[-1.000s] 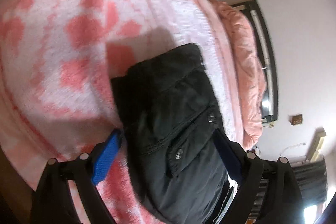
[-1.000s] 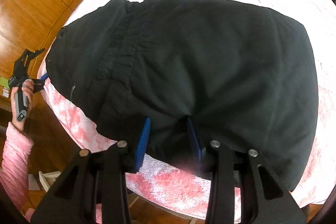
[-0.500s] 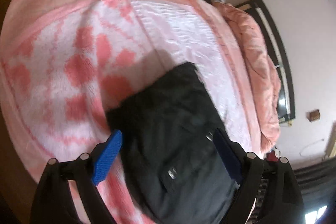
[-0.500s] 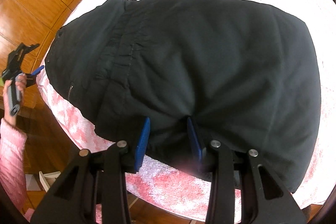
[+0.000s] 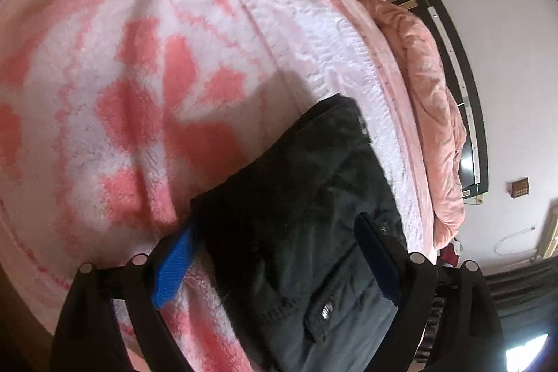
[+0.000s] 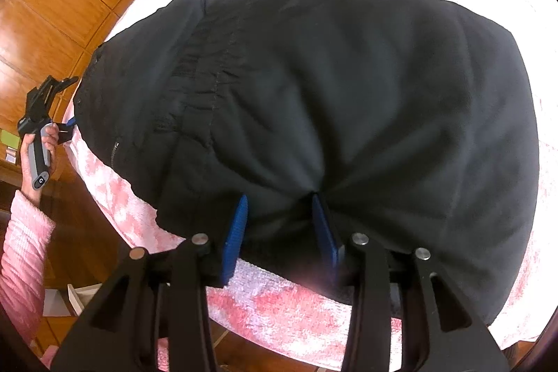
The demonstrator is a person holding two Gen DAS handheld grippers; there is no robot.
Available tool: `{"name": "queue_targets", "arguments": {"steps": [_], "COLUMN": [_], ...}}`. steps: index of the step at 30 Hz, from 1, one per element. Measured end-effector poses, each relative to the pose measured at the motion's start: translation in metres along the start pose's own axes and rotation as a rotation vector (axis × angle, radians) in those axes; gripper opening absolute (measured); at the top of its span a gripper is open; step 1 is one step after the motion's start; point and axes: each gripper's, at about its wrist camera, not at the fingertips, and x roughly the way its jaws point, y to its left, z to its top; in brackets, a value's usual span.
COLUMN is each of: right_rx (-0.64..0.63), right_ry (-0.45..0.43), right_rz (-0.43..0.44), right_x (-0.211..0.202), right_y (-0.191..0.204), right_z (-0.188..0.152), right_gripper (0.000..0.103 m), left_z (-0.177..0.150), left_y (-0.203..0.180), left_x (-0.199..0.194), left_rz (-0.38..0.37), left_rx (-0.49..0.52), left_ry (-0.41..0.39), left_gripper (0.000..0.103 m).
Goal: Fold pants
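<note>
Pants, one black pair on one pink blanket, left tool wide open, right tool seemingly pinching hem.

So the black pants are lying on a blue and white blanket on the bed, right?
Not quite. The blanket is pink and white, not blue and white; the only blue is on the gripper pads. The left wrist view shows its pink patches plainly, and the right wrist view shows the same pink under the near edge. The rest holds: the black pants do lie on it, on the bed.
</note>
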Motion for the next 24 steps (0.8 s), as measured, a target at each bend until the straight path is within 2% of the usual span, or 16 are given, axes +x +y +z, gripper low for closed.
{"name": "queue_targets", "arguments": {"steps": [4,6,7,9,13,16,24], "right_rx": [0.002,0.005,0.006,0.006,0.003,0.003,0.008], "right_ry": [0.003,0.003,0.003,0.004,0.005,0.003,-0.005], "right_rz": [0.009,0.014,0.016,0.019,0.032,0.034,0.054], "right_x": [0.001,0.002,0.002,0.002,0.004,0.004,0.004], "right_y": [0.0,-0.001,-0.001,-0.001,-0.002,-0.002,-0.004], "right_z": [0.001,0.001,0.0,0.0,0.0,-0.001,-0.003], "right_gripper": [0.042,0.042,0.042,0.042,0.046,0.047,0.048], "left_z": [0.004,0.003,0.003,0.002,-0.006,-0.016,-0.04], "left_y": [-0.012,-0.014,-0.015,-0.014,-0.034,-0.056,-0.101], "left_x": [0.009,0.008,0.007,0.002,-0.016,-0.03,-0.064], "left_rz": [0.063,0.116,0.121,0.11,0.09,0.083,-0.033], "left_rx": [0.005,-0.009,-0.02,-0.022,0.048,0.118,0.251], "left_ry": [0.002,-0.015,-0.019,-0.033,-0.1,-0.158,-0.289], "left_gripper": [0.087,0.065,0.063,0.049,0.033,0.029,0.028]}}
